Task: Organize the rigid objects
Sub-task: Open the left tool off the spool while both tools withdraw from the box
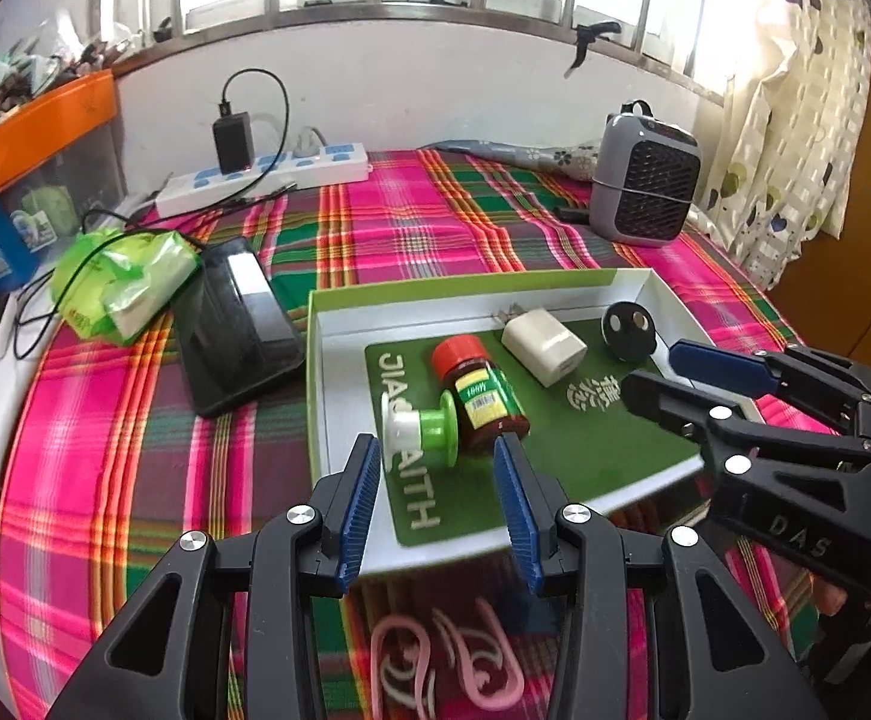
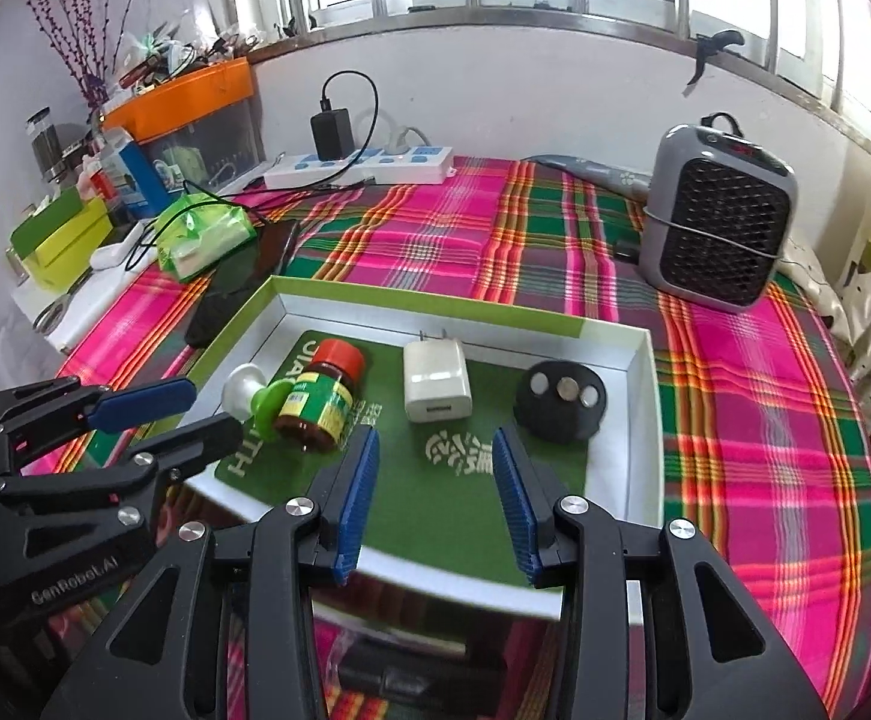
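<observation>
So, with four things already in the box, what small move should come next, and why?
Probably draw both tongs back from the box. The left tongs and right tongs are open and empty, while bottle, charger, black disc and green-white piece lie inside.

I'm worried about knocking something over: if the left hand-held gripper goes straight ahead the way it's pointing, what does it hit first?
Most likely the green and white plastic piece lying in the green-rimmed white box, against the red-capped brown bottle. The open left hand-held gripper frames both, though depth is uncertain.
</observation>
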